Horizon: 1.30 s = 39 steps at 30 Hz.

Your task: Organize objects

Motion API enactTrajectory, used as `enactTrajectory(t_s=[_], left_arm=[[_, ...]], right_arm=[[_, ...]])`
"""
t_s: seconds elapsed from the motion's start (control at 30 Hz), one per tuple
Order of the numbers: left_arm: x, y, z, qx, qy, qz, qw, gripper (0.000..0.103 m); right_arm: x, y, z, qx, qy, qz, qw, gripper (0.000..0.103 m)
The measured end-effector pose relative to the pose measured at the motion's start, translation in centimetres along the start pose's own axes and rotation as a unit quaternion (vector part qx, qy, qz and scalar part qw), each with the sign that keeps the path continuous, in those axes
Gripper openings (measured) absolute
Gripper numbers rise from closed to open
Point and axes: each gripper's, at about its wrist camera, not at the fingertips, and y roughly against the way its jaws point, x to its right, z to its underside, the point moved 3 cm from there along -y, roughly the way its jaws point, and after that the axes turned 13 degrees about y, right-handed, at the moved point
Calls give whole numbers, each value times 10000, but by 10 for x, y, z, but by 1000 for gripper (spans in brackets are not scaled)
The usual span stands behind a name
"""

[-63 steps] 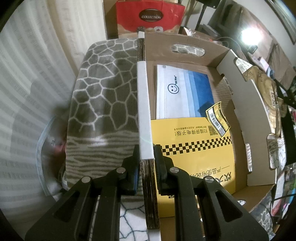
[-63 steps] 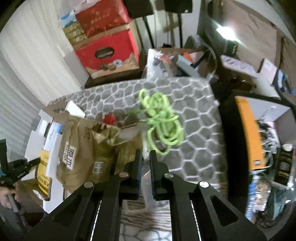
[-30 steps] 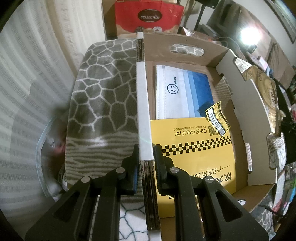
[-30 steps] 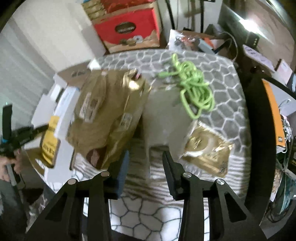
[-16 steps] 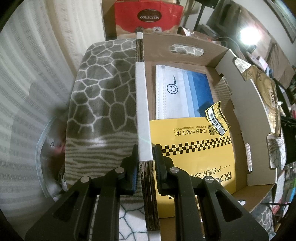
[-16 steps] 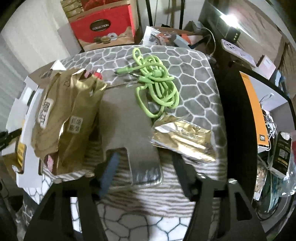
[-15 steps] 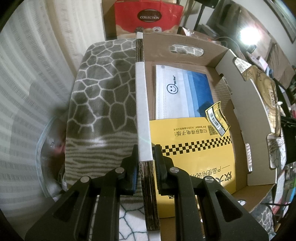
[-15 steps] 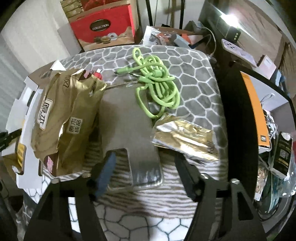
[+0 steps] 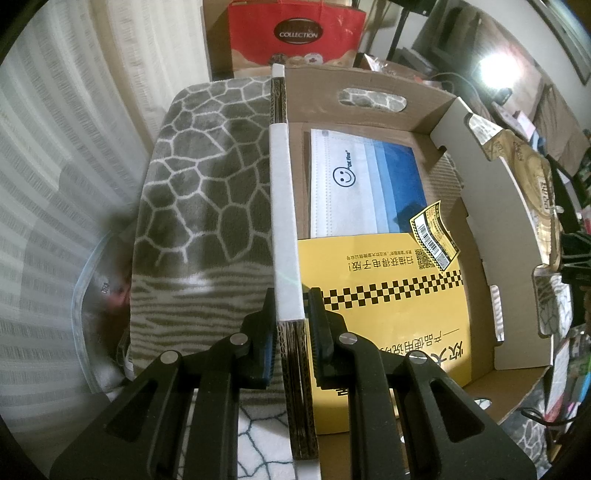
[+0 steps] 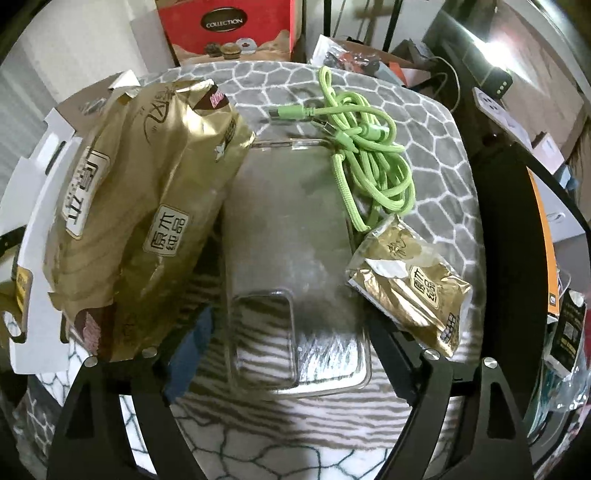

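Observation:
My left gripper [image 9: 290, 317] is shut on the left wall of a cardboard box [image 9: 282, 206]. A yellow booklet [image 9: 391, 295] and a pack of face masks [image 9: 365, 188] lie flat in the box. My right gripper [image 10: 291, 332] is wide open above a clear phone case [image 10: 291, 251] on the patterned blanket [image 10: 436, 147]. A large gold bag [image 10: 140, 206] leans at the left against the box's white right wall [image 10: 33, 229]. A small gold packet [image 10: 410, 284] lies at the right. A green cable [image 10: 365, 147] is coiled behind the case.
A red "COLLECTION" box [image 10: 229, 26] stands behind the blanket-covered surface; it also shows in the left wrist view [image 9: 295, 37]. A black frame with an orange edge [image 10: 535, 229] runs along the right. Clutter and a power strip [image 10: 498, 110] sit at the back right.
My right gripper has opened wide and released the large gold bag against the box, then shifted over the clear phone case. My left gripper has held still on the box wall.

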Motion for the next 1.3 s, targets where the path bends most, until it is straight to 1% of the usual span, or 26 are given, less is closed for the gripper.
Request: enactTrajectory(t_s=[0.03, 0.1, 0.23, 0.33, 0.67, 0.7, 0.73, 0.77, 0.8, 0.83, 0.87, 0.93, 1.0, 1.07, 1.1, 1.13, 1.17, 1.2, 1.23, 1.3], left_arm=[[0, 0, 0, 1, 4, 1, 10000, 13], [0, 0, 0, 0, 5, 4, 10000, 13], [0, 0, 0, 0, 14, 15, 10000, 13], [1, 1, 0, 2, 20, 22, 10000, 13], [-1, 0, -1, 13, 46, 71, 10000, 13], [-2, 0, -1, 11, 52, 79, 10000, 13], [-2, 0, -2, 8, 56, 80, 10000, 13], [-2, 0, -2, 9, 51, 77, 10000, 13], [-2, 0, -2, 11, 52, 79, 10000, 13], [-2, 0, -2, 13, 57, 79, 10000, 13], [-2, 0, -2, 15, 56, 83, 9999, 13], [-2, 0, -2, 17, 60, 91, 9999, 13], [-3, 0, -2, 15, 58, 95, 9999, 13], [-3, 0, -2, 12, 49, 87, 9999, 13], [-3, 0, -2, 10, 45, 84, 10000, 13], [-3, -1, -2, 9, 43, 83, 10000, 13], [-3, -1, -2, 9, 37, 79, 10000, 13], [-3, -1, -1, 11, 32, 75, 10000, 13], [-3, -1, -1, 14, 29, 71, 10000, 13], [-3, -1, -1, 15, 32, 68, 10000, 13]], right_arm=[[0, -2, 1, -38, -10, -5, 10000, 84], [2, -2, 1, 18, -62, -74, 10000, 81], [5, 7, 2, 174, -183, -192, 9995, 80], [3, 24, 6, 326, -168, -122, 9993, 80], [10, 101, 13, 816, -161, -3, 9965, 78], [10, 108, 13, 896, -145, -64, 9958, 33], [11, 112, 12, 842, -220, -374, 9955, 13], [15, 116, 13, 801, -389, -474, 9949, 13], [14, 123, 12, 854, -312, -285, 9955, 11], [13, 125, 10, 829, -186, -38, 9964, 14], [13, 124, 9, 729, -165, 18, 9972, 15], [12, 116, 8, 606, -196, -145, 9979, 15], [13, 103, 11, 480, -217, -145, 9985, 15], [17, 86, 15, 335, -396, -296, 9982, 15], [18, 79, 20, 285, -484, -371, 9977, 20], [20, 73, 23, 224, -581, -439, 9971, 34], [22, 66, 27, 179, -656, -422, 9968, 40], [24, 61, 30, 148, -716, -352, 9967, 43], [25, 55, 33, 90, -776, -304, 9965, 43], [28, 42, 38, 2, -947, -403, 9947, 43]])
